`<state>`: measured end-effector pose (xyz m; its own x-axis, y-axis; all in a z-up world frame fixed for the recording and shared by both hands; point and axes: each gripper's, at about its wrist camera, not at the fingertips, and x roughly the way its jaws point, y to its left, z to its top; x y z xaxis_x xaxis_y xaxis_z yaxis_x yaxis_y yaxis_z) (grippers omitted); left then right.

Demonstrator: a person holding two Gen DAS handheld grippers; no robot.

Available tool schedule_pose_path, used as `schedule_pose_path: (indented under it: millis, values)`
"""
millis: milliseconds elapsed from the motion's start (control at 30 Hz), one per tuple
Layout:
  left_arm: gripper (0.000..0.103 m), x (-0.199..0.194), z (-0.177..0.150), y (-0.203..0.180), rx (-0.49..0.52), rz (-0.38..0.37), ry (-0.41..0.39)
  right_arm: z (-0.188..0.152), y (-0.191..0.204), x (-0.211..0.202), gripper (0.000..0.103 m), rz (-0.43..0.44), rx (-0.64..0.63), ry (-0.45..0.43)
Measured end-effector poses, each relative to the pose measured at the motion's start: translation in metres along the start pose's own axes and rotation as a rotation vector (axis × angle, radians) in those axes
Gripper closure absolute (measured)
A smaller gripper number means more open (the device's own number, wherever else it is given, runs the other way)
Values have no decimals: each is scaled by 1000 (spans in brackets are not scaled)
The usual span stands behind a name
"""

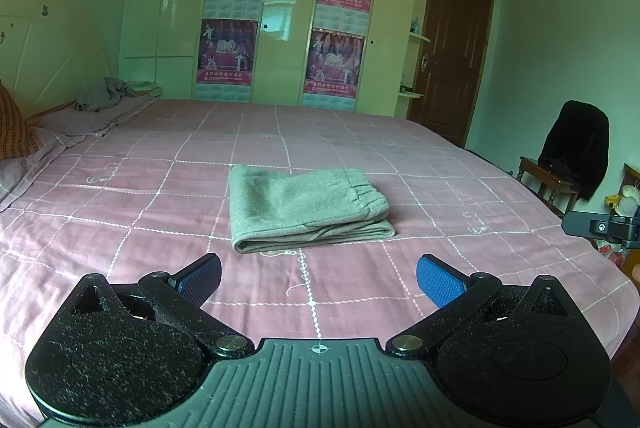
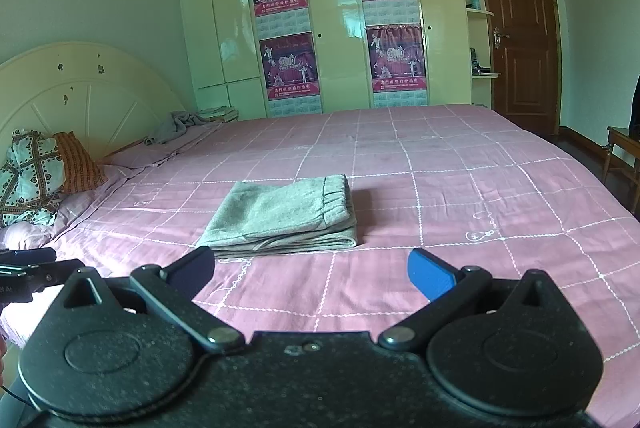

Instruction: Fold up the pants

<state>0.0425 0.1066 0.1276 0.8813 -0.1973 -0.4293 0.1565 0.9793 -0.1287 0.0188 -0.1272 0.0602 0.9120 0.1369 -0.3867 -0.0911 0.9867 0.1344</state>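
Pants (image 1: 308,208): grey, folded into a compact stack, waistband uppermost, centre of frame on the pink checked bed (image 1: 460,180). Left gripper (image 1: 319,280) and right gripper (image 2: 312,274): fingers spread wide, holding nothing, both short of the stack. Risk: any further nudge could slide the soft layers apart. Surroundings: crumpled grey cloth (image 2: 180,126) upper left, pillows (image 2: 36,180), chair (image 1: 560,172) at right; nothing obstructs.
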Motion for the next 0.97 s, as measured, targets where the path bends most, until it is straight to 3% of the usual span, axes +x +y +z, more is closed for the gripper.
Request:
schedule_pose_path:
  millis: [600, 967]
  values:
    - [0, 10, -7, 5, 10, 9, 28, -6, -8, 6, 0, 7, 7, 22]
    - [1, 4, -7, 5, 12, 15, -26, -9, -8, 8, 0, 8, -3, 41]
